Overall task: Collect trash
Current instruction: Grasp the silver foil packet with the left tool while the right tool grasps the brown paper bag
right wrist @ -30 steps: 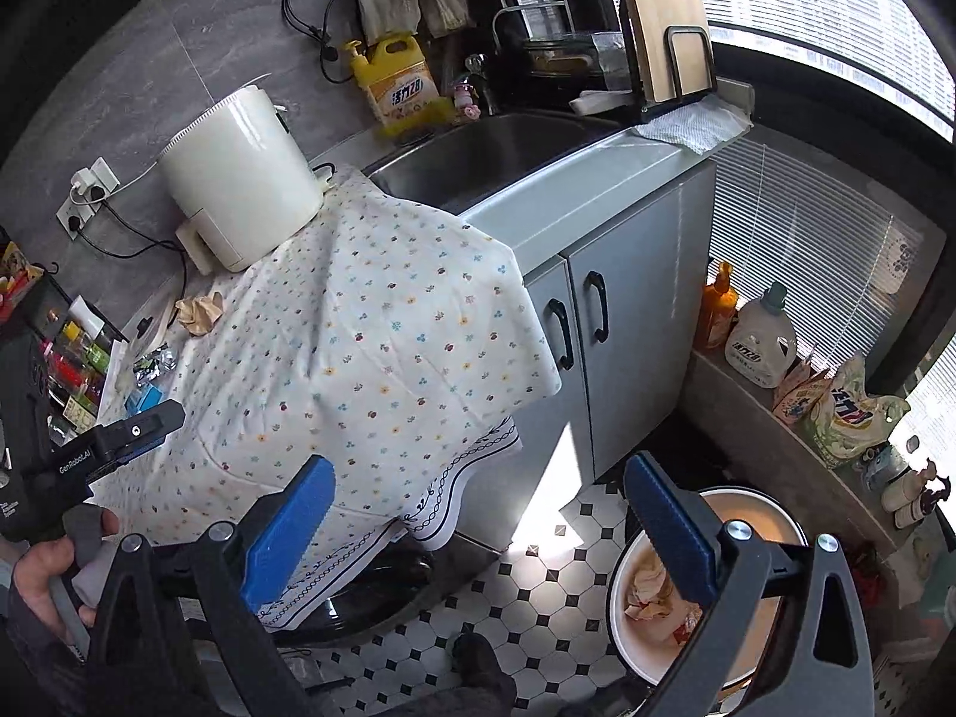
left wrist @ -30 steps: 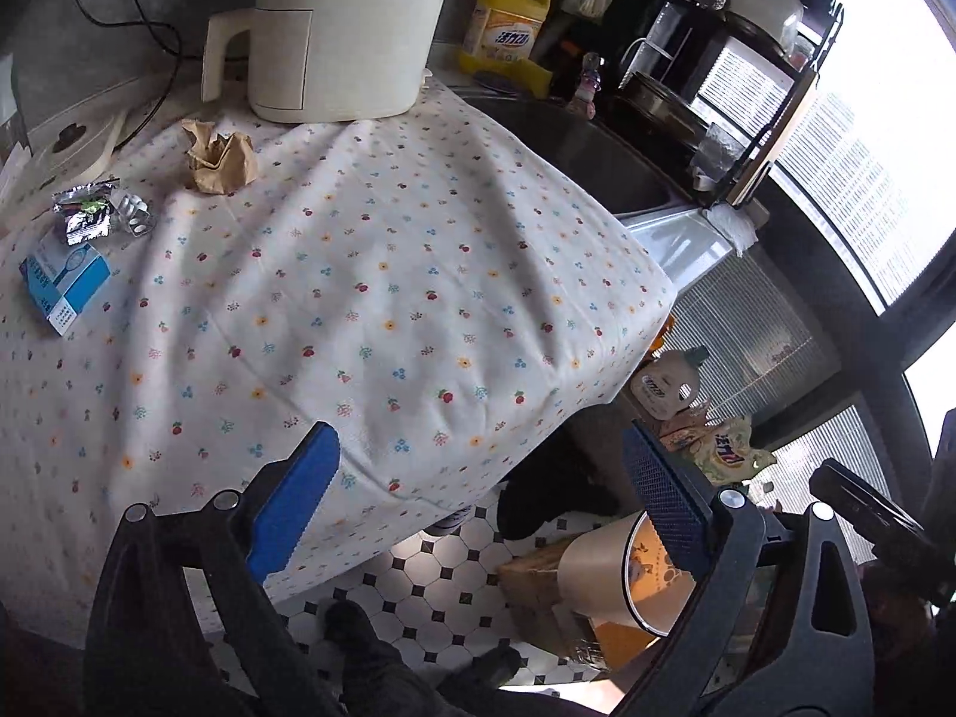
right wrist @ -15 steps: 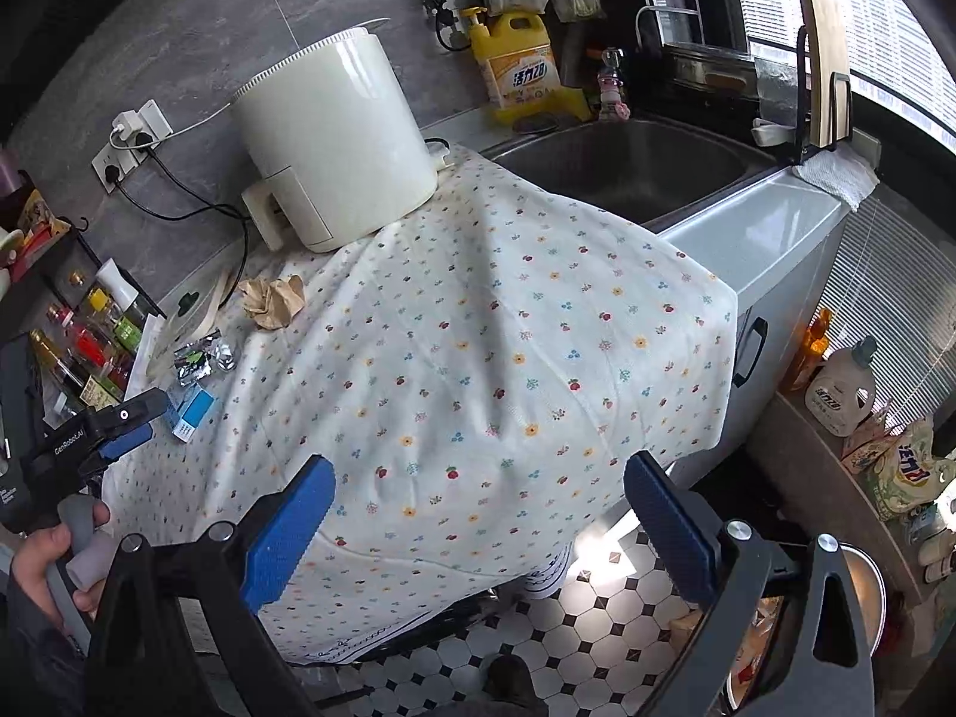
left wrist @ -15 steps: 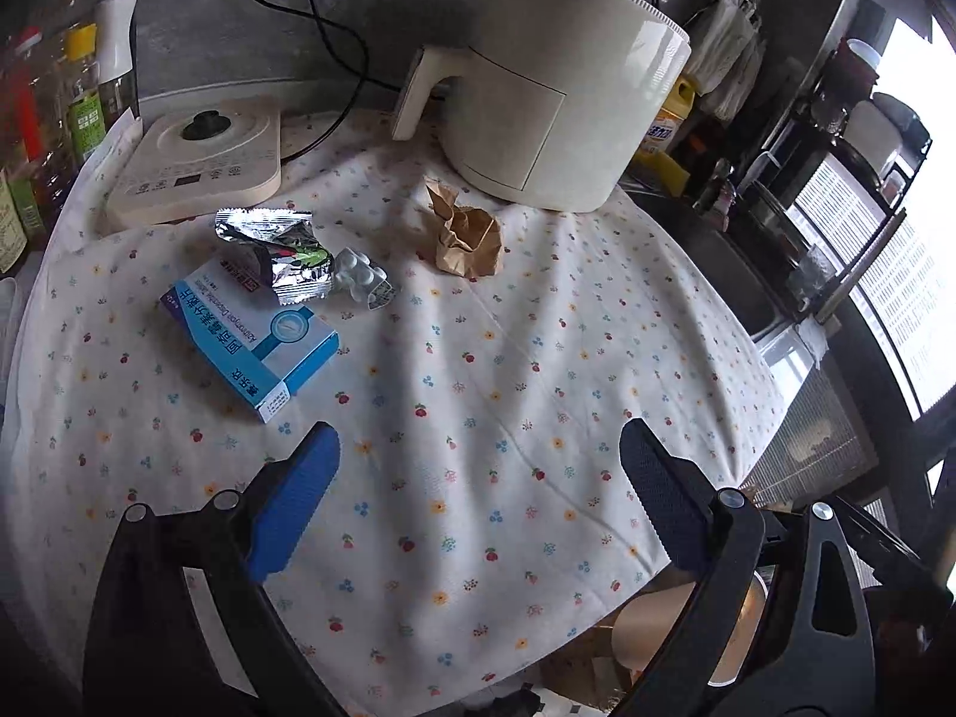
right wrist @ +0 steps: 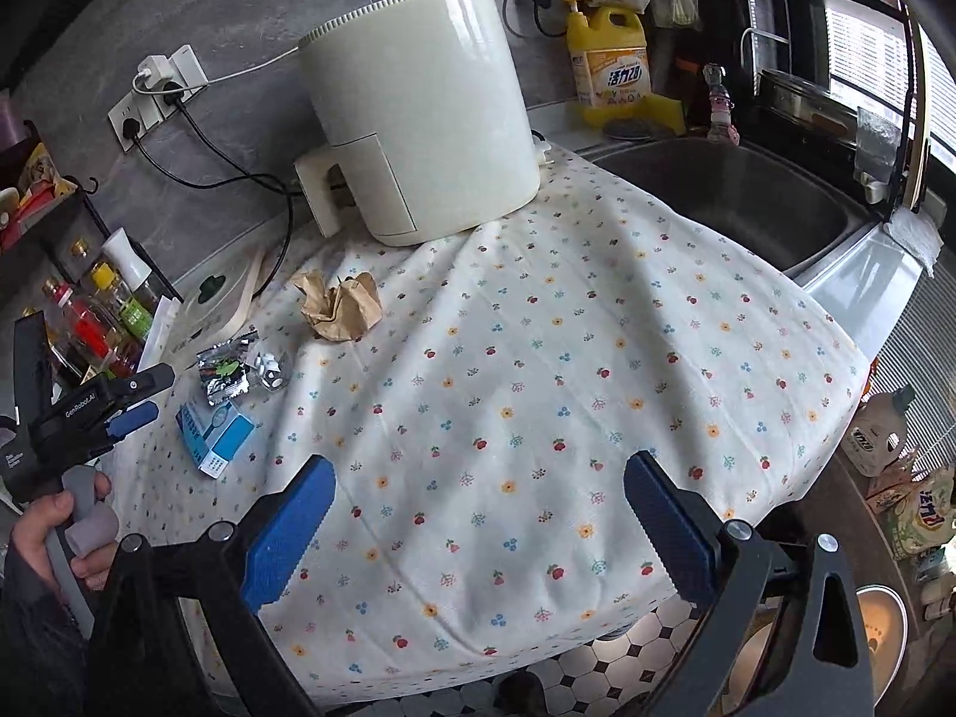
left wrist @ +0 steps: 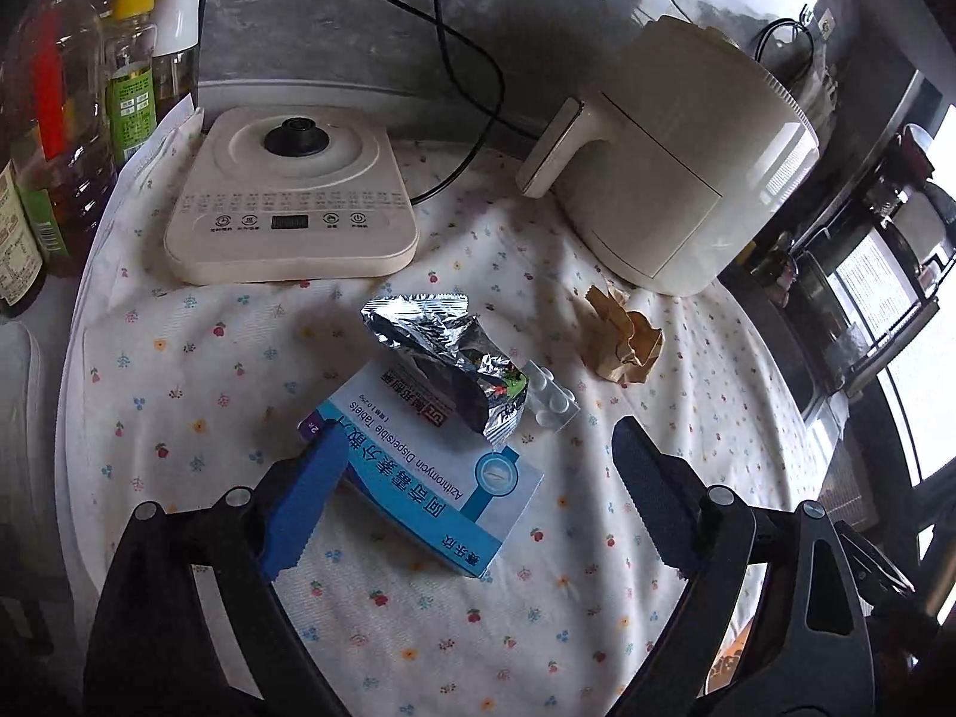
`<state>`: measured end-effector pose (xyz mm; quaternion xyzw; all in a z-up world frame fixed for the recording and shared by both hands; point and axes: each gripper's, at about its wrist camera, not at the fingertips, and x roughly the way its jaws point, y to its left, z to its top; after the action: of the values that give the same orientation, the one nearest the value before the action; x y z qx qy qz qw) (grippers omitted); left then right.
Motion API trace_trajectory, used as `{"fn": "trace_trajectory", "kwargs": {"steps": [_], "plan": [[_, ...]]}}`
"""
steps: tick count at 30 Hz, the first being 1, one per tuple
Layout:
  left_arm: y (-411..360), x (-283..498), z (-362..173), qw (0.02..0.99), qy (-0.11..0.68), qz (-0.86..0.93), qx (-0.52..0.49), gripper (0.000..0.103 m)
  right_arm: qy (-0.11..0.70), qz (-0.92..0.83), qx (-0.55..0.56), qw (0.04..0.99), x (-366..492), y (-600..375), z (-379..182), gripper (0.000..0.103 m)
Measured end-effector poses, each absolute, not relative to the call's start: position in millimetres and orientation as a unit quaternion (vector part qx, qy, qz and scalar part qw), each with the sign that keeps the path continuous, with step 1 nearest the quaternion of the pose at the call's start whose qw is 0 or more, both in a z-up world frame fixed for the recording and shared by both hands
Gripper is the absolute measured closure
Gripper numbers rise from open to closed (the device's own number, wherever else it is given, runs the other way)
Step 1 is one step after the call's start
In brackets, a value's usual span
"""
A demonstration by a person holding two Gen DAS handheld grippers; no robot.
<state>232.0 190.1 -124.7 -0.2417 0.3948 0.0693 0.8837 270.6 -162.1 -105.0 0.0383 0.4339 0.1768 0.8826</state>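
A blue and white tablet box (left wrist: 427,472) lies on the flowered cloth, with a crumpled foil wrapper (left wrist: 445,367) on its far end and a pill blister (left wrist: 552,397) beside it. A crumpled brown paper (left wrist: 624,334) lies further right. My left gripper (left wrist: 472,484) is open, its jaws either side of the box's near end. My right gripper (right wrist: 478,526) is open and empty over the cloth's front. It sees the box (right wrist: 215,430), the wrapper (right wrist: 224,367), the brown paper (right wrist: 340,305) and the left gripper (right wrist: 128,406).
A cream air fryer (right wrist: 418,131) stands at the back, a flat cooker base (left wrist: 293,221) to its left, sauce bottles (left wrist: 66,113) at the far left. A sink (right wrist: 735,203) lies right of the cloth. A bin (right wrist: 878,633) stands on the tiled floor at lower right.
My left gripper has swung from the table's edge to the left and closed in over the box. My right gripper has risen from the floor bin to the table's front.
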Motion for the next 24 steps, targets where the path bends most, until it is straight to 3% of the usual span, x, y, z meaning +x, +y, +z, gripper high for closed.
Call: {"fn": "trace_trajectory", "kwargs": {"steps": [20, 23, 24], "plan": [[251.1, 295.6, -174.2, 0.839, 0.419, 0.126, -0.323, 0.054, 0.430, 0.247, -0.003, 0.869, 354.9, -102.9, -98.6, 0.008], [256.0, 300.2, -177.5, 0.831, 0.423, 0.132, -0.334, 0.071, 0.434, 0.265, -0.010, 0.861, 370.1, -86.0, -101.5, 0.008], [257.3, 299.5, -176.6, 0.831, 0.422, 0.137, -0.337, 0.083, 0.439, 0.272, -0.005, 0.856, 375.0, -81.7, -103.3, 0.008]]}}
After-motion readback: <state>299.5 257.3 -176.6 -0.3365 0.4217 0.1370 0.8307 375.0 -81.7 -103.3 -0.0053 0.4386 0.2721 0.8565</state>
